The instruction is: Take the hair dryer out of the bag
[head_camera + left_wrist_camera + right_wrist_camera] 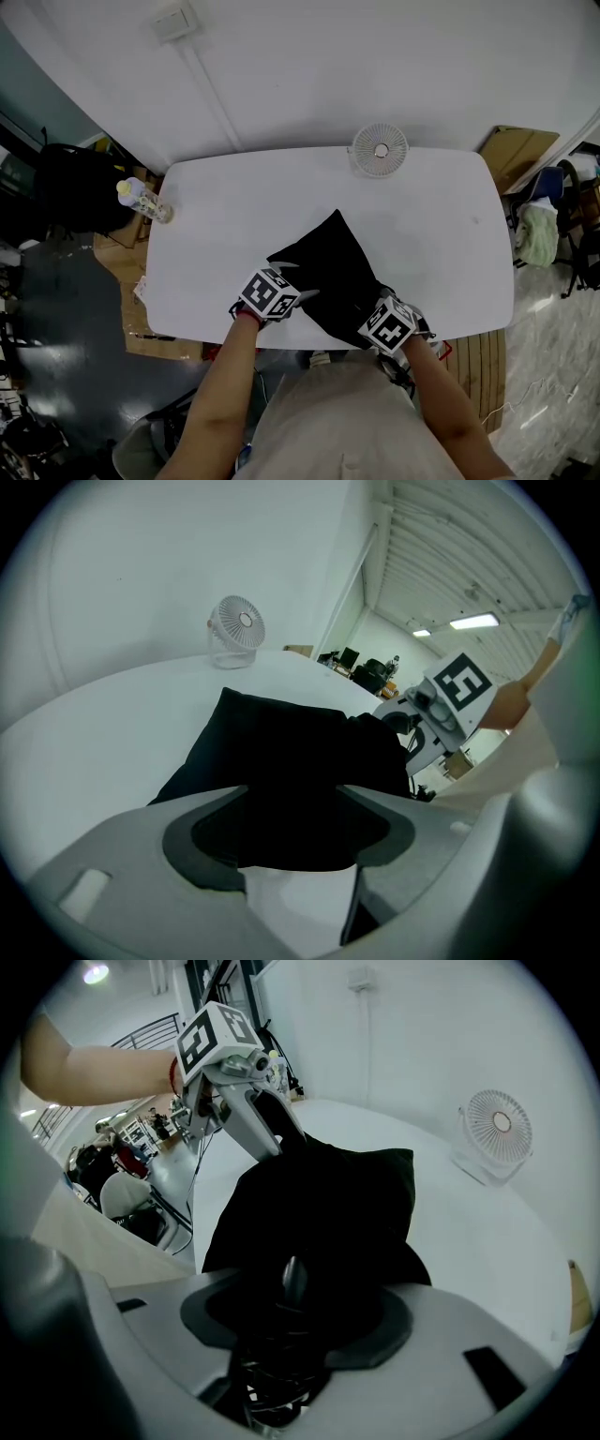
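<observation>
Hair dryer clamped in the right gripper, apparently for pulling out; left gripper gapes wide over the bag, gripping nothing.

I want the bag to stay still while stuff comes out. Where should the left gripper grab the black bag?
Pinch the black bag at its loose near-left edge, coming in low from the left. The bag lies flat on the table, and that edge sits between the jaws of the open left gripper.
</observation>
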The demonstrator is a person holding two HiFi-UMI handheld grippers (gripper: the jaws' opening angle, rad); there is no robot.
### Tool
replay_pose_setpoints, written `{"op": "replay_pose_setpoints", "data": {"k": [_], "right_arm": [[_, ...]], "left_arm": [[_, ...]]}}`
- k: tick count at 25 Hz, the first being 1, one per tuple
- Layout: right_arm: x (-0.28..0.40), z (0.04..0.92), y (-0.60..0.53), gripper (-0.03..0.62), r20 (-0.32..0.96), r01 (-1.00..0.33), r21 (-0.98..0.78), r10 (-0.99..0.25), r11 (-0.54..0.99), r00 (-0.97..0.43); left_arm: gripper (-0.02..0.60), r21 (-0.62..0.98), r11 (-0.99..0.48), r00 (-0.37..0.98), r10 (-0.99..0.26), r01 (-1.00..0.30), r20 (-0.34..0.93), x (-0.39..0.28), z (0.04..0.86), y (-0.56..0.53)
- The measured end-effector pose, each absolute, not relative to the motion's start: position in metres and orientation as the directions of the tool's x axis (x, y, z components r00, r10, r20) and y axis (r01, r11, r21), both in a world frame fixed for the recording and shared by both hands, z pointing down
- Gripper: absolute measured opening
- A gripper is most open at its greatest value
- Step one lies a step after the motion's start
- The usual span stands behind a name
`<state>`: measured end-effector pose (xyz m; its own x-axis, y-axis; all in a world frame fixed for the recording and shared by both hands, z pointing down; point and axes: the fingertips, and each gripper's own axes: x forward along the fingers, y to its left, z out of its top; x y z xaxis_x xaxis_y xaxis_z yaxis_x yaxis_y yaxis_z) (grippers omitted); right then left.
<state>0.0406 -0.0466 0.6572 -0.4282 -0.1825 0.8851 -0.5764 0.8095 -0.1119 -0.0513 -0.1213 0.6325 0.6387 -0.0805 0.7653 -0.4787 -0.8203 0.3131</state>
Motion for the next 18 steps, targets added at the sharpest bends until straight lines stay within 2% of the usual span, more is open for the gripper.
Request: {"op": "replay_pose_setpoints", "data": {"k": [6,9,13,15,17,18], "right_arm": [[0.044,0.658,-0.047,0.222,0.888,-0.564,-0.071,-0.206,0.823,-0.411],[0.044,0.656,-0.049,0.222,0.887,-0.552,-0.039,-0.225,0.833,-0.403],[0.035,0.65,-0.052,0.222,0.878,-0.539,-0.019,-0.243,0.842,-0.412],[0.036,0.65,-0.055,0.222,0.881,-0.54,-0.008,-0.25,0.841,-0.402],[0.04,0.651,-0.056,0.222,0.884,-0.541,-0.003,-0.25,0.841,-0.394],[0.041,0.651,-0.056,0.222,0.886,-0.537,-0.003,-0.248,0.843,-0.393]], "left_arm": [[0.27,0.439,-0.747,0.689,-0.034,-0.498,0.724,-0.05,0.64,-0.116],[0.237,0.496,-0.74,0.719,0.024,-0.455,0.695,-0.044,0.64,-0.104],[0.224,0.527,-0.755,0.725,0.1,-0.391,0.682,-0.032,0.642,-0.086],[0.183,0.502,-0.764,0.71,0.082,-0.406,0.699,-0.034,0.642,-0.087],[0.062,0.5,-0.75,0.717,0.051,-0.432,0.696,-0.04,0.639,-0.093],[0.021,0.511,-0.737,0.727,0.04,-0.442,0.685,-0.042,0.637,-0.095]]}}
